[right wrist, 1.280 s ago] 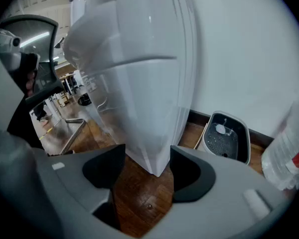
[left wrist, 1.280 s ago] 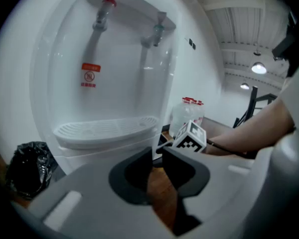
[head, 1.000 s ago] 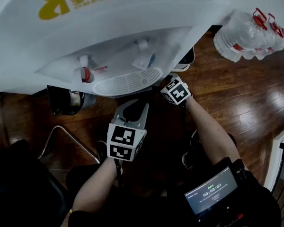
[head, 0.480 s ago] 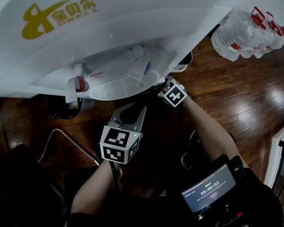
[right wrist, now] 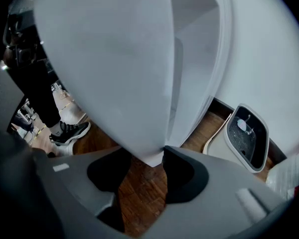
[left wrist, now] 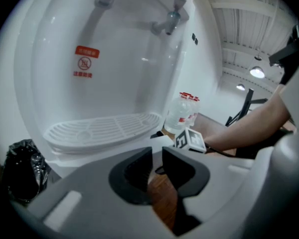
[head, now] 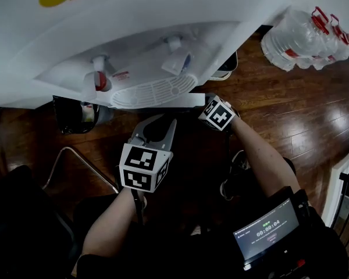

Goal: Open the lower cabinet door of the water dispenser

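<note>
1. Two grippers are close to the white water dispenser [head: 163, 34], above the wooden floor [head: 291, 109].
2. The right gripper [right wrist: 149, 158] has just been closing its jaws, and they now pinch the bottom corner of the lower cabinet door [right wrist: 114, 73].
3. The left gripper [left wrist: 157, 153] hangs in front of the drip tray [left wrist: 99, 131]. Its jaws are narrow with a small gap and hold nothing.
</note>
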